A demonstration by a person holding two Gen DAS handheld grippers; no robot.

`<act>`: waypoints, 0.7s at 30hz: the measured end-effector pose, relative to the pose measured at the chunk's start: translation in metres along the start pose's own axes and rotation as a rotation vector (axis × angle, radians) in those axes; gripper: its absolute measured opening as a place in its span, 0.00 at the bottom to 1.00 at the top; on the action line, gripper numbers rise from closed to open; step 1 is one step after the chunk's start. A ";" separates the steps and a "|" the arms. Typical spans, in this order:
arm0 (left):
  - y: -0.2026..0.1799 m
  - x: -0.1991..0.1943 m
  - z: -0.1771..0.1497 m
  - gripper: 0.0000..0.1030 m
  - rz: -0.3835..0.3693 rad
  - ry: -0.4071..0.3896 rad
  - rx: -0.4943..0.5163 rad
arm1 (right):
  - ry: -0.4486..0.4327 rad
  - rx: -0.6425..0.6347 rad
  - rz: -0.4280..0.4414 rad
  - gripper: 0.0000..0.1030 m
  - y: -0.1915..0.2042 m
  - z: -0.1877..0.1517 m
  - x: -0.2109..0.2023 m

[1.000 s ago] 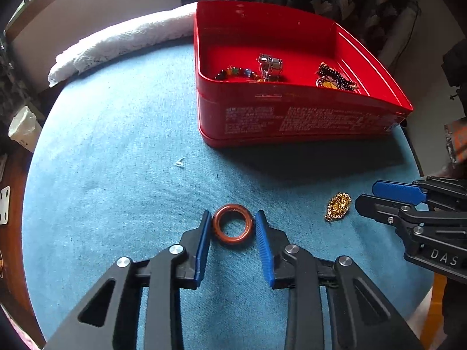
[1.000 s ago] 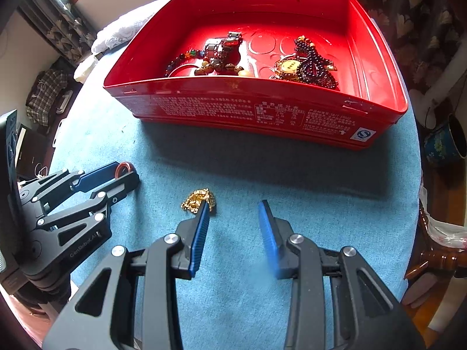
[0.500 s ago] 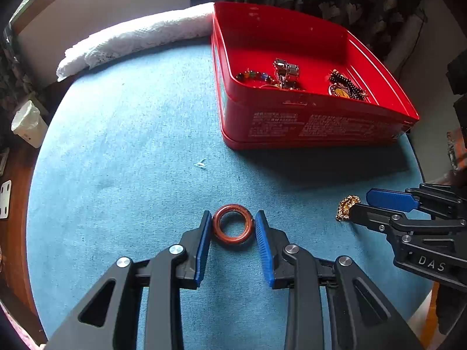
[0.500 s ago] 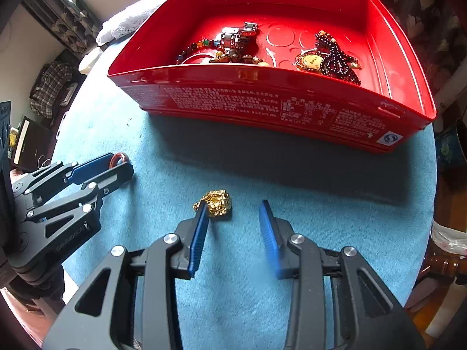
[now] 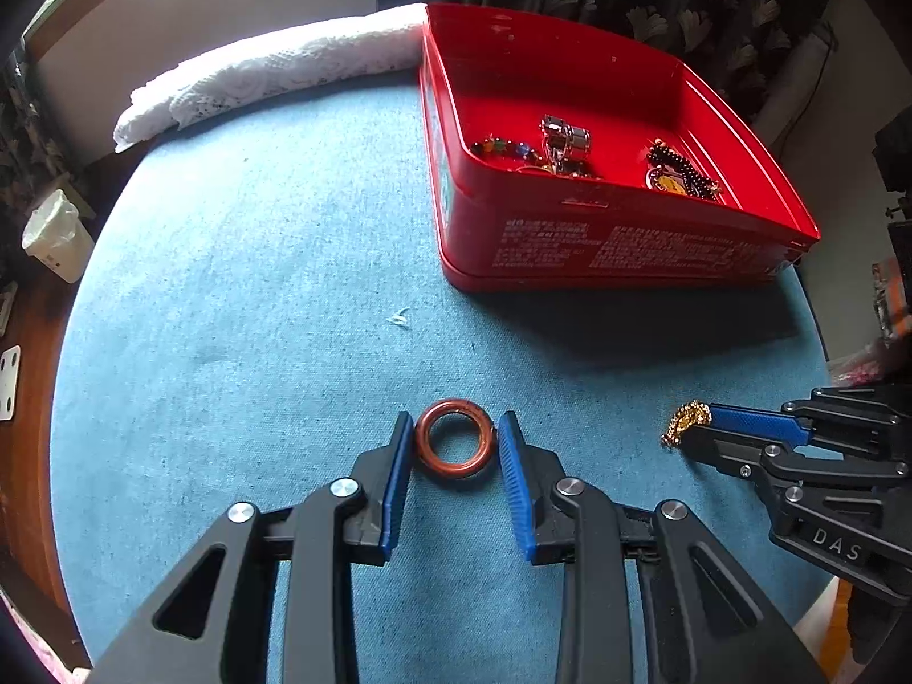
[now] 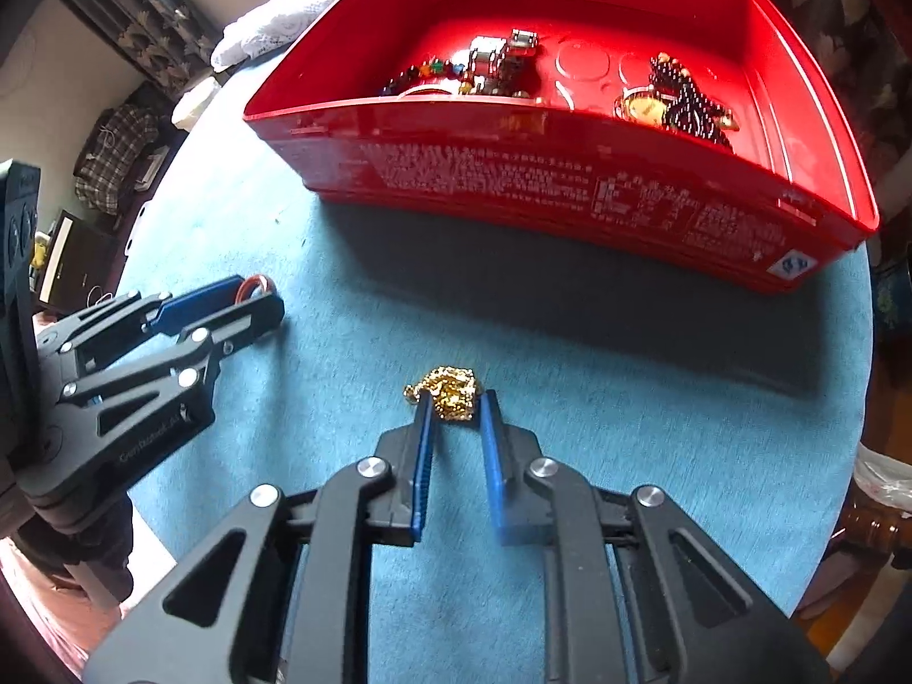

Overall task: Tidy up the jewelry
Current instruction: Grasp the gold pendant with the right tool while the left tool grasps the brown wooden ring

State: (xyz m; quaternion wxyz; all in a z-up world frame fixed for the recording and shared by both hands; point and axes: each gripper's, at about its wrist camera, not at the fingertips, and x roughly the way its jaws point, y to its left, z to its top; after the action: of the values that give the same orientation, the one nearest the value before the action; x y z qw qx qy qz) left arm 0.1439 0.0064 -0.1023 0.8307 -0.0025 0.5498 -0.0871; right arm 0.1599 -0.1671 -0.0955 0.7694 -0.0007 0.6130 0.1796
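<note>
The left tool (image 5: pixel 454 427) brackets the smooth red-brown ring (image 5: pixel 454 446) lying flat on the bench (image 5: pixel 239 296), pads narrow but seemingly not yet pinching; close squarely across its rim. The right tool (image 6: pixel 454 399), narrow too, straddles the lumpy gold pendant (image 6: pixel 450 393); scoop low so its loose chain comes along. Both belong in the glossy red tin (image 6: pixel 570 171).
</note>
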 end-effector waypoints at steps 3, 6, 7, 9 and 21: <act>-0.002 0.001 0.001 0.29 0.000 0.001 0.000 | 0.002 0.001 0.008 0.14 0.002 -0.004 -0.002; -0.004 0.000 0.001 0.29 -0.003 0.001 0.003 | -0.006 0.009 0.012 0.14 0.002 -0.006 -0.005; -0.005 -0.001 0.001 0.29 -0.005 0.000 0.004 | -0.010 0.011 0.010 0.14 0.001 -0.006 -0.006; -0.006 -0.002 0.001 0.29 -0.009 -0.003 0.008 | -0.021 0.021 0.004 0.14 0.000 -0.005 -0.009; -0.017 -0.017 0.005 0.29 -0.021 -0.030 0.030 | -0.055 0.028 -0.035 0.14 -0.006 -0.005 -0.024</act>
State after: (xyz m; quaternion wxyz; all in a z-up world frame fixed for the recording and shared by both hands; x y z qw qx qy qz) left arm 0.1394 -0.0080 -0.0834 0.8377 0.0026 0.5361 -0.1041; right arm 0.1528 -0.1804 -0.0753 0.7889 0.0044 0.5940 0.1577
